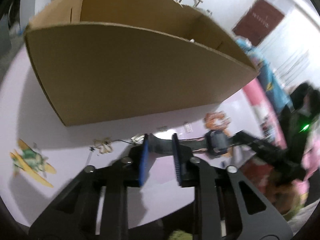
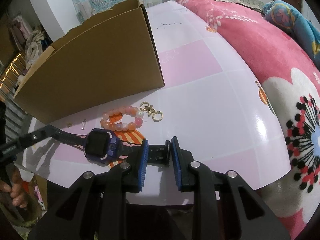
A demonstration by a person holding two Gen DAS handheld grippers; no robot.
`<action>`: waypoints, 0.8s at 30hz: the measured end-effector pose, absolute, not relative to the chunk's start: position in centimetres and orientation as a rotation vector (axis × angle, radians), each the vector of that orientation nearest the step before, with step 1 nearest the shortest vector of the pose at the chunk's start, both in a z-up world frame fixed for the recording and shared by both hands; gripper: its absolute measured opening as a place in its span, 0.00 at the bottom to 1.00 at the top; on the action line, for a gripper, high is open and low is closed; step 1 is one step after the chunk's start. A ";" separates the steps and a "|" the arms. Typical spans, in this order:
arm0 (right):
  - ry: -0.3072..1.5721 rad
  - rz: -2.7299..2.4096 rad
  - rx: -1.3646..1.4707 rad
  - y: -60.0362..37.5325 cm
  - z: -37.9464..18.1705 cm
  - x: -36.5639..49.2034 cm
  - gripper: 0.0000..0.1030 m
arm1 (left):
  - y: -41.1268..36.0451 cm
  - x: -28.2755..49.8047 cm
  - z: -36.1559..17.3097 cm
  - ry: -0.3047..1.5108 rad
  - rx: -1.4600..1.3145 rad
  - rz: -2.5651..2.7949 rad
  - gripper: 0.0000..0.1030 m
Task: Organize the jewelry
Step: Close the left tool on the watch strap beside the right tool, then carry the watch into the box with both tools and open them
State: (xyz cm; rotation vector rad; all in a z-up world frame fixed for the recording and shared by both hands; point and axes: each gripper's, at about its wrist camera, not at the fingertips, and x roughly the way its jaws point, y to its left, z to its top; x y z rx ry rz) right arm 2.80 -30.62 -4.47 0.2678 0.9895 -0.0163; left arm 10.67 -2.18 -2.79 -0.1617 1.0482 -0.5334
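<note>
Both grippers are grabbing the same watch [image 2: 102, 148] right now, one at each end of the strap. Right gripper [image 2: 159, 152] is pinching the buckle end of the black strap between its blue pads [image 2: 143, 160], jaws nearly together with just the strap in the gap, and the purple watch body is sitting just to its left on the pink table [image 2: 220, 120]. Left gripper [image 1: 160, 148] is closing its blue pads on the other strap end; in its own view the dark strap is running between the fingertips and curving off toward the watch body at its right, though that picture is blurry so I can't swear the pads are fully pressing. From the right wrist view the left tool is showing up at the far left edge, with the person's hand [image 2: 16, 196] wrapped around its handle. Just ahead of the right gripper, a peach and pink bead bracelet [image 2: 122, 118] is lying flat, and gold earrings [image 2: 152, 111] are sitting right beside it, slightly further right. Beyond those, ahead and to the left, an open cardboard box [image 2: 96, 70] is standing on the table. Off to the right, a pink floral blanket [image 2: 270, 64] is bunching up along the table edge.
</note>
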 end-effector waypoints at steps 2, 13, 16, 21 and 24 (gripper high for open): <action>0.987 -0.006 0.288 -30.9 -4.5 2.8 0.23 | -2.1 10.5 -2.9 1.044 -0.102 -0.507 0.13; 0.970 -0.015 0.275 -30.9 -4.4 2.5 0.21 | -4.1 10.1 -3.4 1.012 0.039 -0.458 0.07; 0.950 -0.024 0.261 -30.7 -4.0 2.1 0.11 | -4.4 9.8 -3.3 0.998 0.052 -0.462 0.05; 0.909 -0.024 0.246 -30.6 -2.9 1.2 0.05 | -4.4 9.2 -2.6 0.972 0.054 -0.472 0.03; 0.883 -0.014 0.242 -30.3 -2.1 0.7 0.05 | -4.3 8.6 -1.9 0.949 0.058 -0.481 0.02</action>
